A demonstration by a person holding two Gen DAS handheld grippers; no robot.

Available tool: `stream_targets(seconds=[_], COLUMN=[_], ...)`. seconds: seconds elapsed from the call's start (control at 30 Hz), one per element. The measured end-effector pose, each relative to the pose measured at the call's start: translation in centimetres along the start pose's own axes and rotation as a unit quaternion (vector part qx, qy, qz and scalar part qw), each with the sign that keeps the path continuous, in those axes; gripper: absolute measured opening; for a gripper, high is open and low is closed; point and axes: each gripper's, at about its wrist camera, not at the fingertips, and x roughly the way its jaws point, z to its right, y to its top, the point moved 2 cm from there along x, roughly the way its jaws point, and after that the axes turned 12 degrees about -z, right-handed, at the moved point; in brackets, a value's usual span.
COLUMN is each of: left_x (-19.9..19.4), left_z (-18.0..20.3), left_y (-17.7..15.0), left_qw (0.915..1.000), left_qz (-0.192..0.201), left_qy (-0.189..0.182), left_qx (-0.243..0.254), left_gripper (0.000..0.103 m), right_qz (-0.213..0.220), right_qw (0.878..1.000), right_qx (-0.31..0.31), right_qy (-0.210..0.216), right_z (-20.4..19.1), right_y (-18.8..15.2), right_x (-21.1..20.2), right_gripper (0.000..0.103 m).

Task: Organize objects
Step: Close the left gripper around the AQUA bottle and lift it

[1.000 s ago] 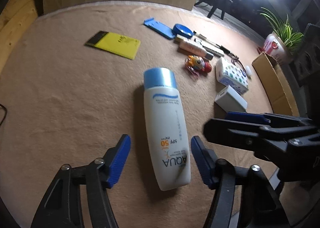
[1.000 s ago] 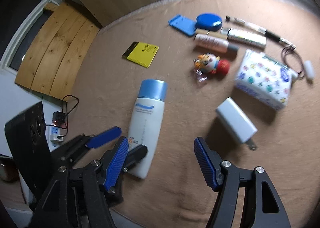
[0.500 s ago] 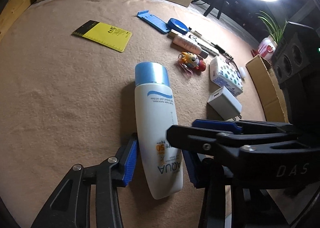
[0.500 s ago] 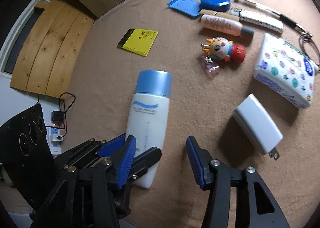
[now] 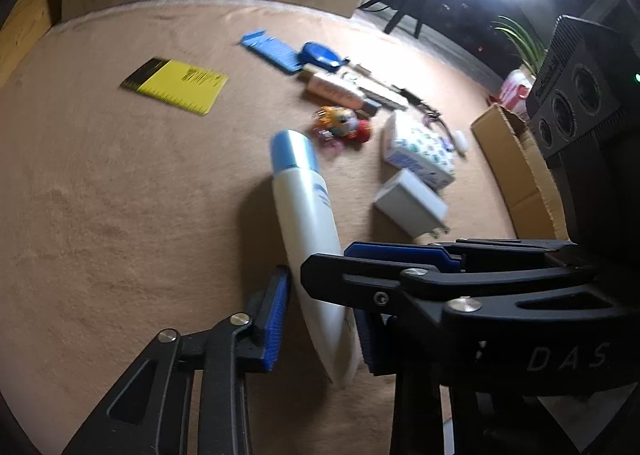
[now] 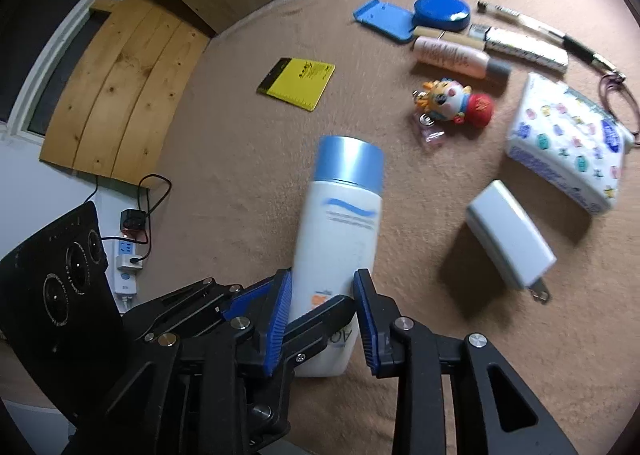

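A white sunscreen bottle (image 5: 304,207) (image 6: 340,223) with a blue cap lies on the tan cloth, cap pointing away from me. Both grippers hold its lower end. My left gripper (image 5: 320,307) is closing; the bottle shows edge-on between its blue pads, which touch it. My right gripper (image 6: 323,287) is closing too, its pads pressing the bottle's two sides. The right gripper's fingers (image 5: 360,279) cross in front of the bottle in the left wrist view. One of the left gripper's fingers (image 6: 316,321) lies across the label in the right wrist view.
Beyond the bottle lie a yellow notepad (image 6: 298,83), a toy figure (image 6: 452,101), a patterned tissue pack (image 6: 568,139), a white charger (image 6: 508,235), a blue tin (image 6: 442,11) and some tubes and pens. A cardboard box (image 5: 516,175) stands at the right edge. A power strip (image 6: 126,259) lies below the left edge.
Both pairs of jaws have narrowed from wide apart to against the bottle. The right gripper has come in across the left wrist view. The bottle has turned from label-up to edge-on there.
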Motion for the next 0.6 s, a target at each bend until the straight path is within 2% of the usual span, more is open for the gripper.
stream_targets(seconds=[0.17,0.3,0.53,0.6], left_x=[-0.3,1.2,2.0,2.3], left_z=[2.2,3.3,4.4,4.1], left_y=[0.4,0.4,-0.1,-0.2], left_qw=[0.9998,0.9997,0.9995,0.9997], left_qz=[0.008,-0.008,-0.010,-0.014], left_qy=[-0.009,-0.017,-0.017,-0.007], left_qx=[0.014,0.018,0.025,0.018], left_gripper=[0.029,0.029,0.030,0.040], right_qz=[0.021,0.018,0.020,0.015], right_qw=[1.000,1.000,1.000,1.000], right_qx=[-0.001,0.013,0.019,0.022], right_qy=[-0.006,-0.009,-0.007,-0.002], right_z=[0.8,2.5,3.9,4.2], right_y=[-1.0,-1.5,-2.3,-2.3], right_x=[-2.2,-2.2,-2.6,-2.2], right_gripper=[0.030,0.029,0.029,0.032])
